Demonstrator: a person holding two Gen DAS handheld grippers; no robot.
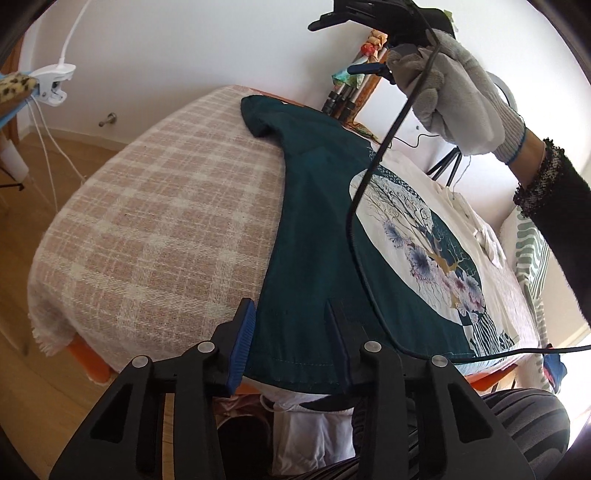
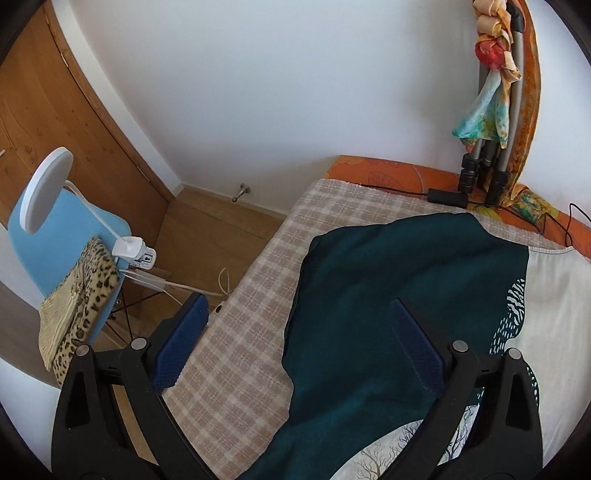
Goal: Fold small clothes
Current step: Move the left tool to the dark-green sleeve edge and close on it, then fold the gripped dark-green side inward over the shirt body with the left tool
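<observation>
A dark teal T-shirt [image 1: 314, 229] with a white round tree-and-flower print lies flat on a pink checked blanket [image 1: 155, 221]. My left gripper [image 1: 291, 332] is open at the shirt's near hem, its fingers astride the teal cloth. In the right wrist view the same shirt [image 2: 388, 295] spreads over the blanket [image 2: 251, 332], and my right gripper [image 2: 299, 339] is open above its sleeve end, holding nothing. The right gripper [image 1: 369, 22] also shows high in the left wrist view, held by a gloved hand [image 1: 454, 99].
A white garment [image 1: 454, 206] lies beyond the shirt. A black cable [image 1: 369, 221] hangs across the shirt. A tripod with scarves [image 2: 491, 110] stands at the table's far corner. A blue chair with a leopard cloth [image 2: 81, 288] and a clip lamp [image 2: 44, 188] stands left.
</observation>
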